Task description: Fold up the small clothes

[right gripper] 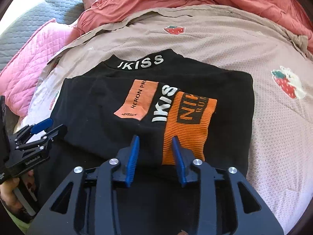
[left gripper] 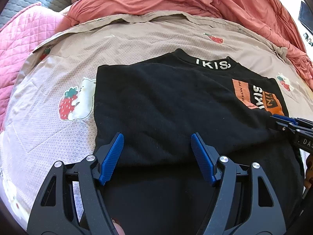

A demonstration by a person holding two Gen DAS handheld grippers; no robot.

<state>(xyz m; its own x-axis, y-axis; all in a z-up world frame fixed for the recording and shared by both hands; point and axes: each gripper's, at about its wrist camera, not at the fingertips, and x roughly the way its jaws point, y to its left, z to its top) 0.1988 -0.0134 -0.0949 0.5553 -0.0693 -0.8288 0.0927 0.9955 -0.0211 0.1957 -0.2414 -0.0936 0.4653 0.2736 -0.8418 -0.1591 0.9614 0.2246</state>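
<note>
Right wrist view: black top point(right gripper: 101, 107), sleeve folded across, fills frame centre
Collar: upper centre, reads IKISS
My right gripper point(right gripper: 155, 143): jaws apart, over orange cuff point(right gripper: 185, 125), clamping nothing
My left gripper point(left gripper: 157, 143): wide apart above the cloth
Bedspread point(right gripper: 254, 45): strawberry print, underneath

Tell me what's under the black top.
The black top lies on a beige strawberry-print blanket, which shows all around it. Whatever the blanket looks like directly beneath the top is covered, as are any layers folded inside it.
</note>
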